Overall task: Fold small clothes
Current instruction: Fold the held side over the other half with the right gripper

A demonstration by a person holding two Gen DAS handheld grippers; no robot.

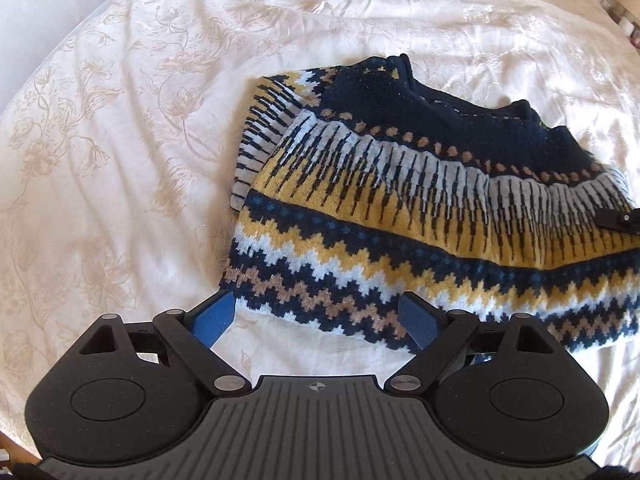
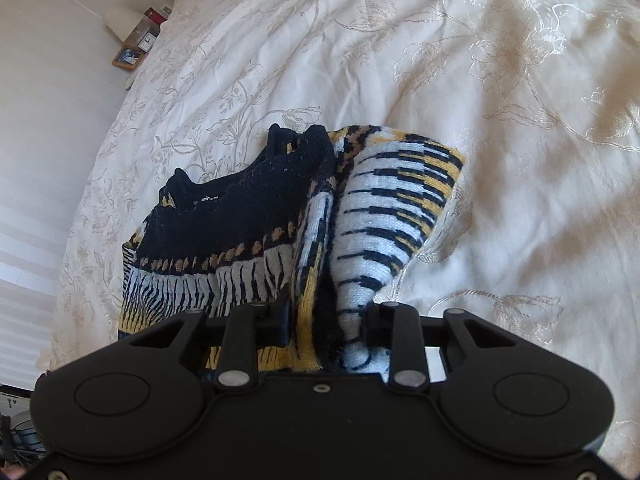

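A knitted sweater (image 1: 400,200) in navy, yellow, white and tan patterns lies partly folded on the bed, its navy collar toward the far side. My left gripper (image 1: 316,314) hovers open over the sweater's near hem corner, with nothing pinched between its blue pads (image 1: 216,314). In the right wrist view my right gripper (image 2: 328,320) is shut on a bunched fold of the sweater (image 2: 240,216), and a striped part (image 2: 392,208) is lifted and draped to the right of the grip. A black fingertip of the right gripper (image 1: 620,220) shows at the sweater's right edge.
A cream bedspread (image 1: 140,140) with an embroidered floral pattern, lightly wrinkled, covers the whole bed (image 2: 500,120). A bedside table with a lamp, a clock and a picture frame (image 2: 136,40) stands by the white wall at the far left.
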